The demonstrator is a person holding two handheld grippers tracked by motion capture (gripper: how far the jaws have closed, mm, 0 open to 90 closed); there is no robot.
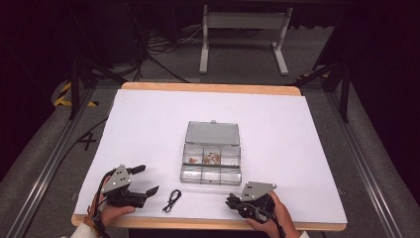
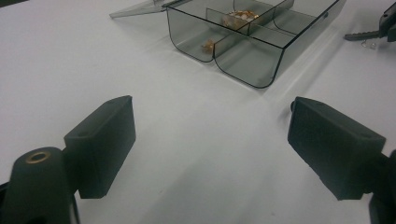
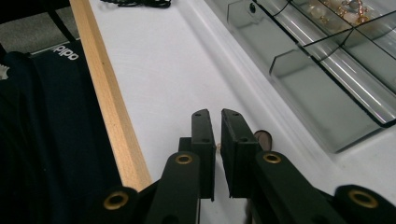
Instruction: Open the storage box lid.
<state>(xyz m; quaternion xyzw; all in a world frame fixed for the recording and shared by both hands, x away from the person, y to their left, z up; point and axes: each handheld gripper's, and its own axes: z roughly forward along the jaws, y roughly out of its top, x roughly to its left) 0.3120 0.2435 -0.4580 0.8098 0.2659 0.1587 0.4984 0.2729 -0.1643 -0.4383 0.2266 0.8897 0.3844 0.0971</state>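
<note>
A clear compartment box (image 1: 210, 177) lies open mid-table, its lid (image 1: 213, 133) flat behind it. Small gold trinkets (image 1: 212, 158) sit in its back-row compartments. My left gripper (image 1: 147, 179) rests at the front left of the table, jaws wide open with nothing between them. In the left gripper view it (image 2: 210, 126) faces the box (image 2: 187, 32) across bare white sheet. My right gripper (image 1: 231, 201) is low at the front, just right of the box's front corner. Its jaws (image 3: 215, 114) are shut, with a tiny gold trinket (image 3: 218, 146) glinting between them. A small round brown piece (image 3: 264, 137) shows beside one jaw.
A black looped cord (image 1: 172, 201) lies on the white sheet between the two grippers, near the front edge. The table's wooden edge (image 3: 107, 93) runs close beside the right gripper, with the person's dark clothing beyond it. The box's front compartments (image 3: 327, 107) hold nothing.
</note>
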